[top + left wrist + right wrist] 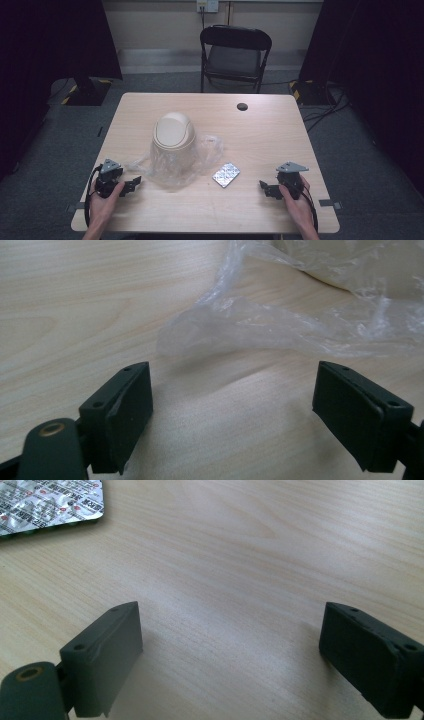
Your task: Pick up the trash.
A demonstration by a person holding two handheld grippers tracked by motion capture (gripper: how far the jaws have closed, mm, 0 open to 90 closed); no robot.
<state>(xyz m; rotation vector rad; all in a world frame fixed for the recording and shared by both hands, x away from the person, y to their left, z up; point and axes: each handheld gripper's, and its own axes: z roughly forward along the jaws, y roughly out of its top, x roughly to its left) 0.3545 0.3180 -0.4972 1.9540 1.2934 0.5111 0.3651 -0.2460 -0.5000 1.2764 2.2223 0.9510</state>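
Note:
A beige swing-lid bin (173,142) stands near the table's middle, wrapped low down in a clear plastic bag (200,155) that spreads onto the wood. A silver blister pack (226,174) lies flat to its right. My left gripper (134,183) rests at the front left, open, its jaws pointing toward the bag's loose edge (240,325) just ahead, nothing between them. My right gripper (265,189) sits at the front right, open over bare wood, with the blister pack (47,502) ahead at the upper left.
The wooden table (270,135) has a black cable grommet (242,106) at the back. A black folding chair (235,55) stands behind the far edge. Cables run over the grey floor at the right.

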